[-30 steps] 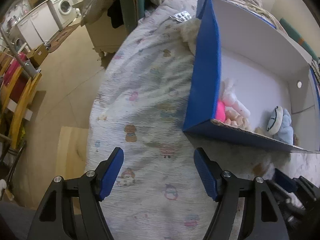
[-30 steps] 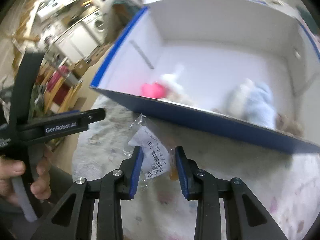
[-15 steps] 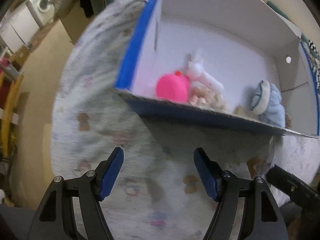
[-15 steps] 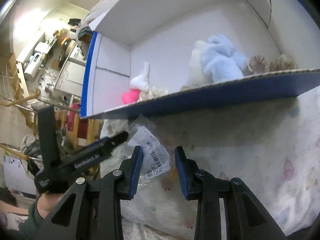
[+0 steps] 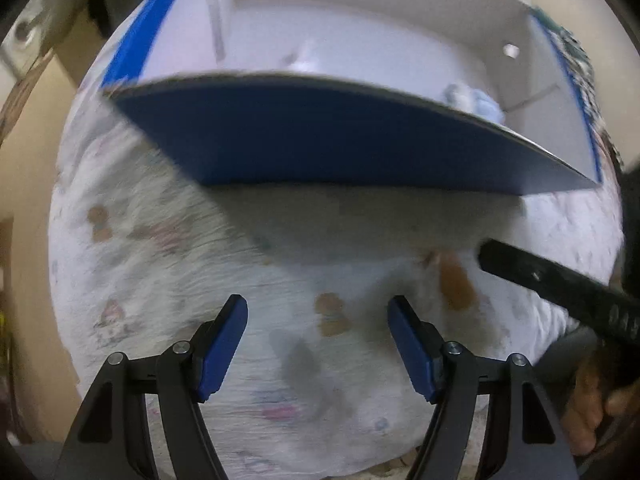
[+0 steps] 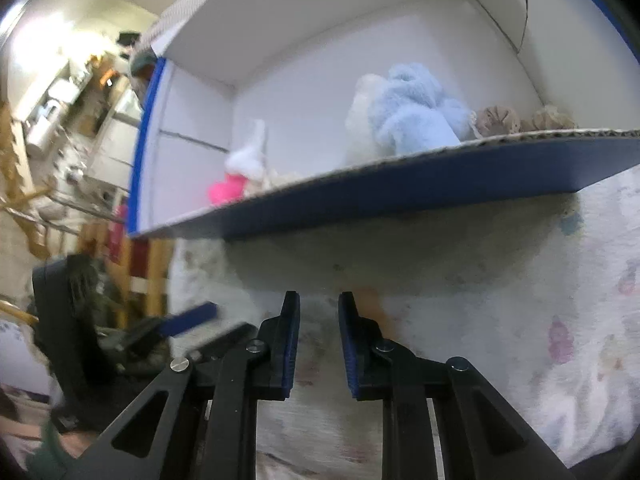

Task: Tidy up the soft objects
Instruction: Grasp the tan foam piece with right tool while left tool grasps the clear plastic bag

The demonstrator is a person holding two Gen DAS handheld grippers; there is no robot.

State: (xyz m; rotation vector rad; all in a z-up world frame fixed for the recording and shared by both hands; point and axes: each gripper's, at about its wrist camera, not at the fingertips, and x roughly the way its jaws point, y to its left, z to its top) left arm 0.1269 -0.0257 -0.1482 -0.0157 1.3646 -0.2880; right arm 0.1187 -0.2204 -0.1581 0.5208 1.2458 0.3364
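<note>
Printed bedsheet [image 6: 560, 320], wooden frames [image 6: 24, 168], cluttered bright kitchen area [image 6: 72, 92]

Left gripper [image 5: 318, 330] with blue pads spread wide above patterned blanket [image 5: 192, 280]. Ahead, blue box [image 5: 340, 136], white inside, pale blue plush [image 5: 474, 100] peeking over rim. Right gripper arm [image 5: 560, 284] at right edge.

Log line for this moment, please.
left gripper: open, empty, over bedspread | right gripper: narrow gap, nothing between fingers | box: holds blue plush, pink toy
</note>
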